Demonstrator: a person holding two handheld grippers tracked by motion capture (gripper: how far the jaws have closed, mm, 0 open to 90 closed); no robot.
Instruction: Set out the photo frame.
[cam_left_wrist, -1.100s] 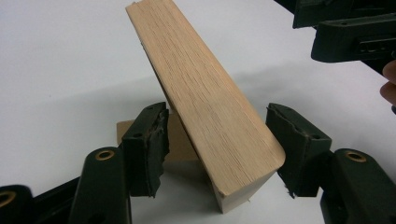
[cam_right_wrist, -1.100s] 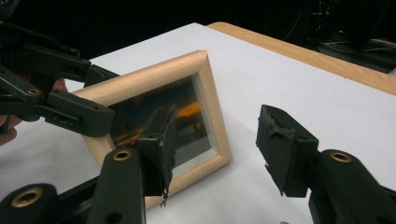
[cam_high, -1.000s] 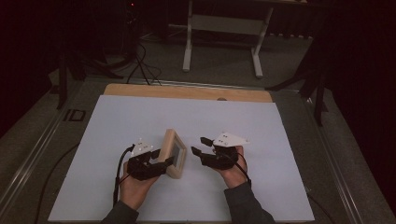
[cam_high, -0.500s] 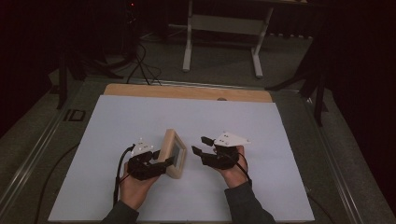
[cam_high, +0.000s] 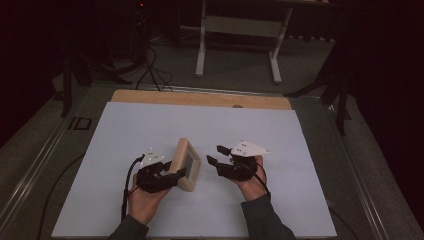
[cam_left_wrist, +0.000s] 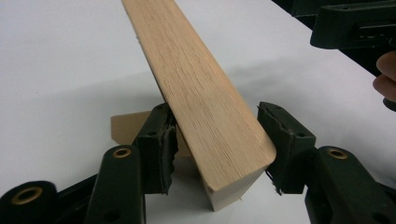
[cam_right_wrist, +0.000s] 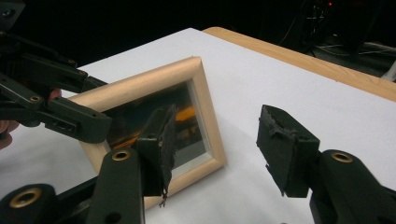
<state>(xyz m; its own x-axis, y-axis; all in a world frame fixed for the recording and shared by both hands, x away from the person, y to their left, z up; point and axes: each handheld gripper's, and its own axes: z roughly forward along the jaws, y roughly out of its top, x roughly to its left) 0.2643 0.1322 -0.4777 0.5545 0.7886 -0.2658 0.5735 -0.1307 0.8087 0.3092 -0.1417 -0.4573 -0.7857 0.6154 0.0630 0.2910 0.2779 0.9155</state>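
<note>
Left tongs (cam_high: 176, 172) closing on a wooden photo frame (cam_high: 187, 164)

The frame stands upright mid-desk (cam_high: 125, 130), its near edge between the left pads, which have just been narrowing; contact is unclear. The right tongs (cam_high: 215, 155) wait open beside it. Best squeeze squarely, keeping the frame from tipping.

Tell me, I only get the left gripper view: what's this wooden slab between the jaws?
Observer: A glass-fronted picture frame; the left hand-held gripper has just been closing its jaws on it.
Operator: Lying flat?
Observer: No, it stands on edge on the white table.
Operator: And the other hand?
Observer: The right hand-held gripper is open, facing the glass, apart from it.
</note>
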